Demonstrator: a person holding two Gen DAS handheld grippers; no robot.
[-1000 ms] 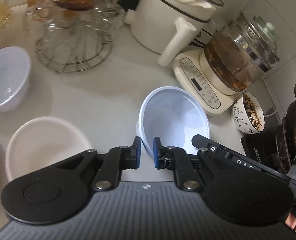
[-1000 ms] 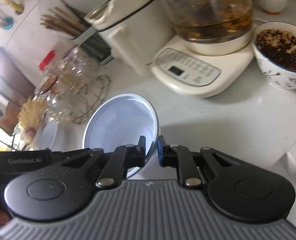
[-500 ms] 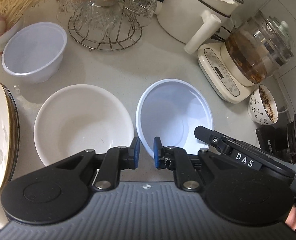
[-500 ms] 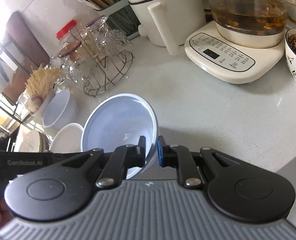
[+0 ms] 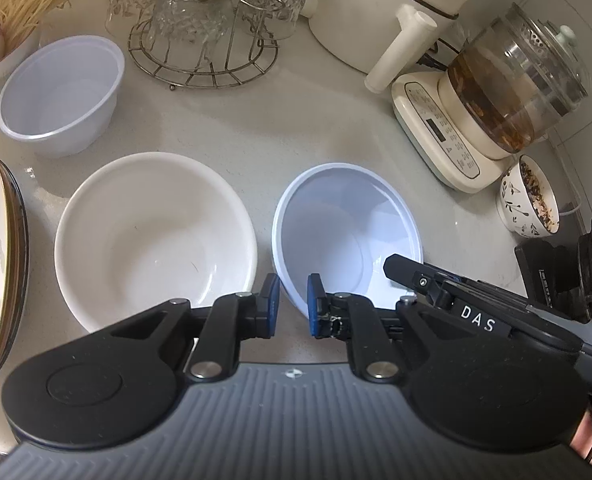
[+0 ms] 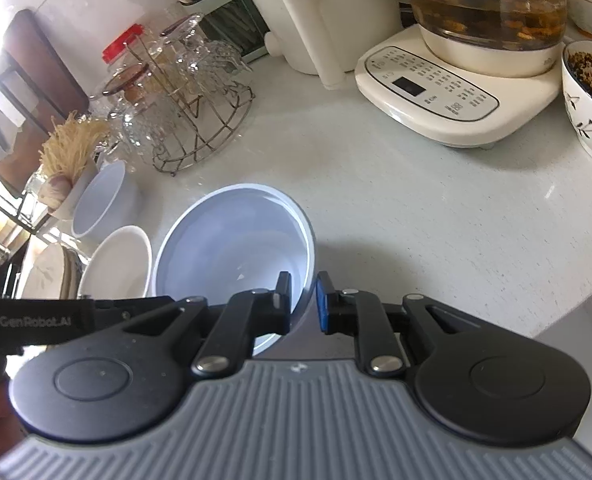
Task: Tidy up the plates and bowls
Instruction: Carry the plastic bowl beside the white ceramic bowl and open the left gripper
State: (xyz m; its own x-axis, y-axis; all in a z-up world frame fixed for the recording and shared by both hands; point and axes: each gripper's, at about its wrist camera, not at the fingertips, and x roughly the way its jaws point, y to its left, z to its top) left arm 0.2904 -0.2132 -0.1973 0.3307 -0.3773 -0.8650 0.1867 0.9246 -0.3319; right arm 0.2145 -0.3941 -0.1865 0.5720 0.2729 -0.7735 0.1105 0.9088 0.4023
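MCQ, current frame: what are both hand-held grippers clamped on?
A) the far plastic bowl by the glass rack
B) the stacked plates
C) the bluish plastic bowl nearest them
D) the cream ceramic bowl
C: the left hand-held gripper and right hand-held gripper each pinch the rim of the near bluish plastic bowl, on opposite sides.

Light: even, soft daylight on the pale countertop (image 5: 315, 128).
Source: blown-out white glare at ten o'clock in the right wrist view.
Shadows: faint, soft-edged, under the wire glass rack (image 6: 200, 136) and beside the pale blue bowl (image 6: 232, 248).
Glare: small highlights on the glass kettle (image 5: 515, 76).
Focus: centre crisp, no motion blur.
Distortion: strong fisheye bending, corners at twelve and three o'clock stretched and softer.
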